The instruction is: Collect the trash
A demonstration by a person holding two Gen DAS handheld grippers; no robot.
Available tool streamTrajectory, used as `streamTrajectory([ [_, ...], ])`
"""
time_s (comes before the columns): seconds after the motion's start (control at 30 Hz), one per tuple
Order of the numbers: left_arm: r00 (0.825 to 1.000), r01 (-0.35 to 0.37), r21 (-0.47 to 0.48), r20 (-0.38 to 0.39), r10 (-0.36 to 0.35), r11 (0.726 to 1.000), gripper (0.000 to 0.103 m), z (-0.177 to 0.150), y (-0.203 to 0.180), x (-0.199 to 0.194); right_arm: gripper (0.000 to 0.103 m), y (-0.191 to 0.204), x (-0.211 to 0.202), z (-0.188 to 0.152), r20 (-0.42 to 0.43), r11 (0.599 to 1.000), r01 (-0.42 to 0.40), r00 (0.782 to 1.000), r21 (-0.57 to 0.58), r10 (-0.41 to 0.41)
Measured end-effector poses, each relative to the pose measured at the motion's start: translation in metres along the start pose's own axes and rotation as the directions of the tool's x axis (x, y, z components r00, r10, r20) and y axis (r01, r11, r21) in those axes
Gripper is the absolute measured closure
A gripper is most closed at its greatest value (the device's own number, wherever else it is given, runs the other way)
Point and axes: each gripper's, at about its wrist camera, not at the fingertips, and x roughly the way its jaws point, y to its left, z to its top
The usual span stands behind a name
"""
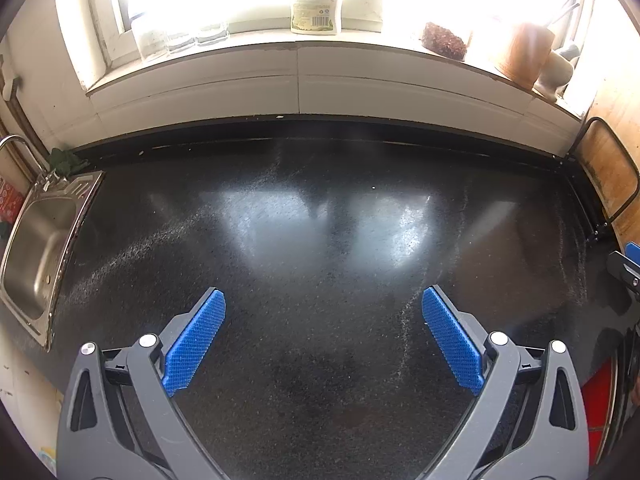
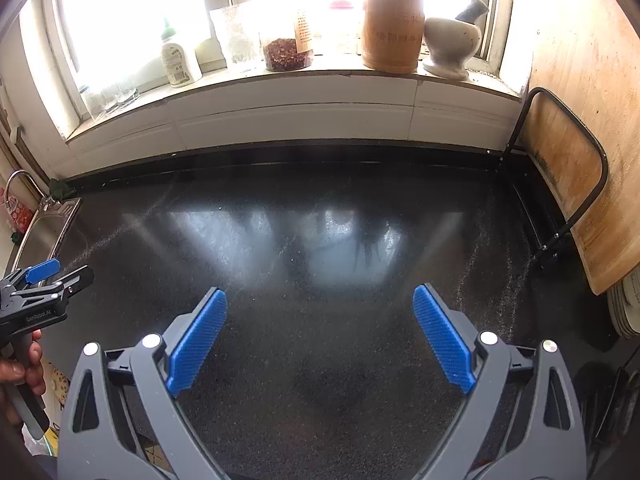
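No trash shows on the black speckled countertop in either view. My left gripper hovers over the counter, open, its blue pads wide apart with nothing between them. My right gripper hangs over the same countertop, also open and empty. In the right wrist view the left gripper appears at the left edge, held by a hand. A tip of the right gripper peeks in at the right edge of the left wrist view.
A steel sink with a tap lies at the counter's left end. The windowsill holds a white bottle, glasses, a jar of red bits, a wooden utensil holder and a stone mortar. A wooden board in a black rack stands at the right.
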Motion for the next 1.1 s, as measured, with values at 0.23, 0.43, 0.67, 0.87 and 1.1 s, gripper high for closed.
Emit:
streamTrajectory([
  [0.23, 1.000, -0.002, -0.001, -0.002, 0.002, 1.000, 0.007, -0.0008, 0.0000, -0.0001, 0.012, -0.0006, 0.0001, -0.0001, 0.000, 1.000, -0.001, 1.000, 0.001, 0.001],
  [0.43, 1.000, 0.000, -0.001, -0.003, 0.000, 1.000, 0.007, -0.0026, 0.0002, -0.0006, 0.012, -0.0016, 0.0001, -0.0006, -0.001, 1.000, -0.002, 1.000, -0.001, 0.002],
  [0.67, 1.000, -0.001, -0.003, -0.005, 0.001, 1.000, 0.007, -0.0039, -0.0001, -0.0013, 0.012, -0.0008, -0.0005, -0.0011, -0.002, 1.000, 0.000, 1.000, 0.001, 0.000],
  [0.87, 1.000, -0.003, -0.003, -0.006, 0.003, 1.000, 0.007, -0.0043, -0.0013, -0.0017, 0.012, -0.0037, -0.0014, -0.0020, -0.003, 1.000, 0.001, 1.000, 0.004, -0.001],
  [1.1, 1.000, -0.004, -0.002, -0.009, 0.004, 1.000, 0.007, -0.0048, -0.0028, -0.0014, 0.012, -0.0043, -0.0013, -0.0021, -0.004, 1.000, 0.001, 1.000, 0.004, -0.001],
])
